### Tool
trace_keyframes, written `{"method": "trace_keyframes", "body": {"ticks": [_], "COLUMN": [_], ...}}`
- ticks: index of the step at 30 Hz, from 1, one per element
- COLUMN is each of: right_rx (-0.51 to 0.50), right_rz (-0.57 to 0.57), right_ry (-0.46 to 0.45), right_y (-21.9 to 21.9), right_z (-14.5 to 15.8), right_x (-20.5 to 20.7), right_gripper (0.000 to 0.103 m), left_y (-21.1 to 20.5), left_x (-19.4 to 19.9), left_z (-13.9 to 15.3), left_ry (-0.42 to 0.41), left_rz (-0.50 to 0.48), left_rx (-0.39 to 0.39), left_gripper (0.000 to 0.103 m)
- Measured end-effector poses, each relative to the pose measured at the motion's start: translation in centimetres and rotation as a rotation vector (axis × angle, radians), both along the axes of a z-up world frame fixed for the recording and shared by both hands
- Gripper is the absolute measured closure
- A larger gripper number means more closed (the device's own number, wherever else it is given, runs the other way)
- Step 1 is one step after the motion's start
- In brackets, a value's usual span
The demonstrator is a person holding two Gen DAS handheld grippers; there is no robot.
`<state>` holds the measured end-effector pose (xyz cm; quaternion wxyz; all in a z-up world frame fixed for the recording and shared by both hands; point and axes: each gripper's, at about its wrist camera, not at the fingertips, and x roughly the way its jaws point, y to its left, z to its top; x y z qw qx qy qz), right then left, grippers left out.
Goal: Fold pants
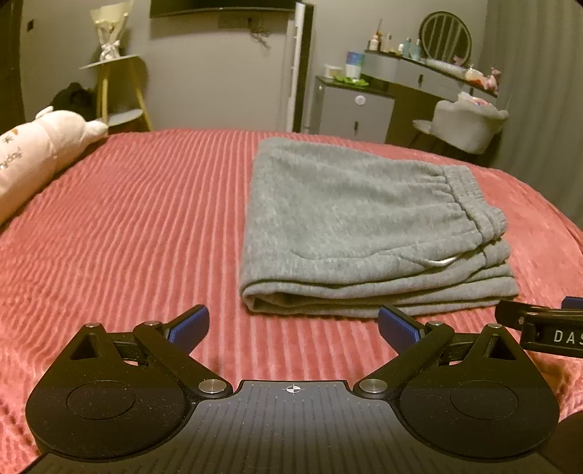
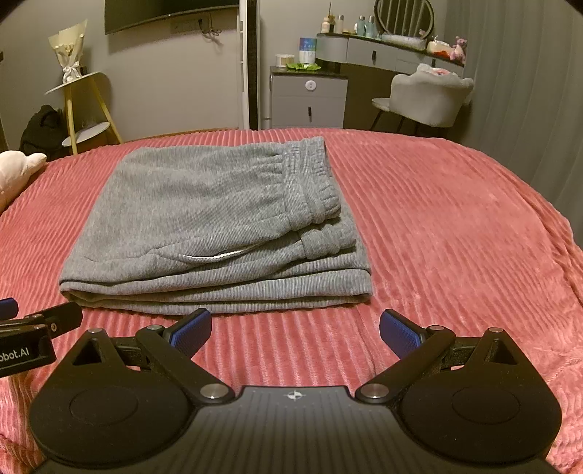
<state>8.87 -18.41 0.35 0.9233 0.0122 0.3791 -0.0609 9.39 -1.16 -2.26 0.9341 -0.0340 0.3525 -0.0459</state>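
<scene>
From the left wrist, the left gripper (image 1: 293, 326) hangs spread and empty; the folded grey pants (image 1: 364, 226) lie just beyond, to its right. From the right wrist, the right gripper (image 2: 295, 330), also spread, sits nearer and faces the pants' near folded edge, which runs left-right on the pink bedspread (image 2: 455, 226).

We see a red ribbed blanket (image 2: 455, 226) covering the bed, pink plush toy (image 1: 40, 146) at its left edge. Beyond: yellow-legged side table (image 2: 78, 94) with bouquet (image 2: 69, 51), grey cabinet (image 2: 309, 98), vanity with round mirror (image 2: 404, 16), grey chair (image 2: 426, 98).
</scene>
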Motion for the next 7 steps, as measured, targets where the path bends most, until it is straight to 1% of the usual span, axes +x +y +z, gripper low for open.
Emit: {"method": "trace_keyframes", "body": {"ticks": [4, 7], "right_rx": [0.002, 0.004], "right_rz": [0.0, 0.0], "right_ry": [0.002, 0.005], "right_y": [-0.09, -0.17], "right_z": [0.02, -0.01], "right_x": [0.04, 0.13], "right_gripper": [0.004, 0.004], "left_y": [-0.23, -0.62], "left_x": [-0.01, -0.03], "left_z": [-0.14, -0.22], "left_ry": [-0.008, -0.02], "left_rz": [-0.015, -0.026], "left_rx": [0.011, 0.046], "left_gripper": [0.001, 0.001]}}
